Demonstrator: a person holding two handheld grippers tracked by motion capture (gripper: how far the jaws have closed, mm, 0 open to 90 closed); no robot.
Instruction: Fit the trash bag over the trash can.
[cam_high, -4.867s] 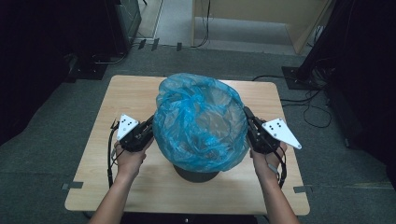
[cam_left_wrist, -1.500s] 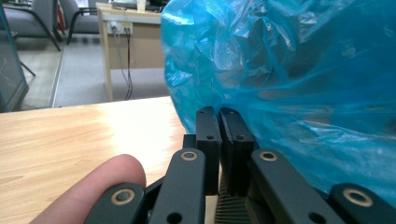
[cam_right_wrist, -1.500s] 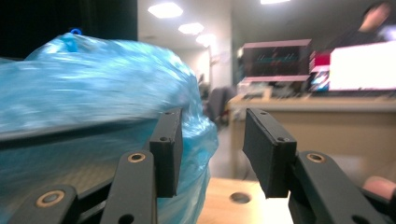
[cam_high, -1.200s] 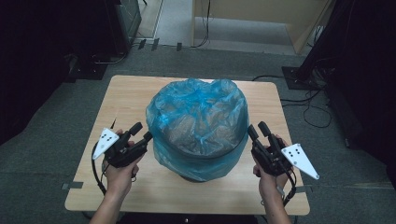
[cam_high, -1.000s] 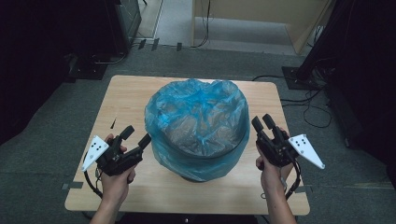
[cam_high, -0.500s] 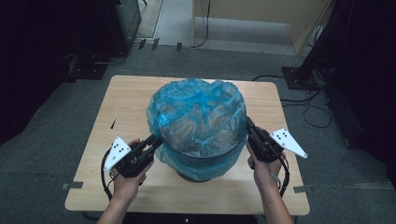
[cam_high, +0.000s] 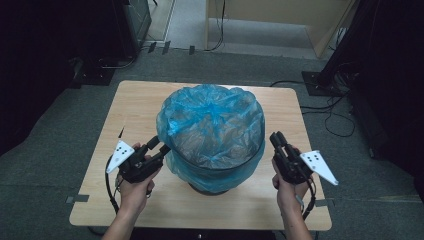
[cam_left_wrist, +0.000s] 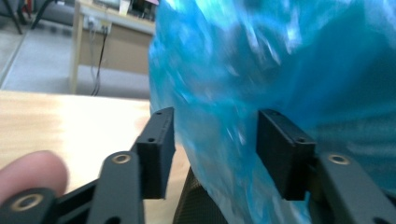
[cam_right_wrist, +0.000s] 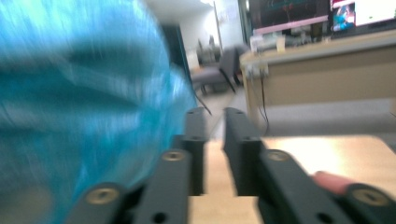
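Here the left gripper (cam_high: 159, 145), lower left, has just been opening, its jaws apart around a fold of the blue bag (cam_high: 212, 125). Lower right, the right gripper (cam_high: 278, 139) has just been opening too, its narrow gap empty, beside the bag.

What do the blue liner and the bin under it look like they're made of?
Blue liner: thin glossy plastic film, seemingly; it crinkles and is translucent. Bin: dark, probably wire mesh; a fine grid shows at its base in the left gripper view.
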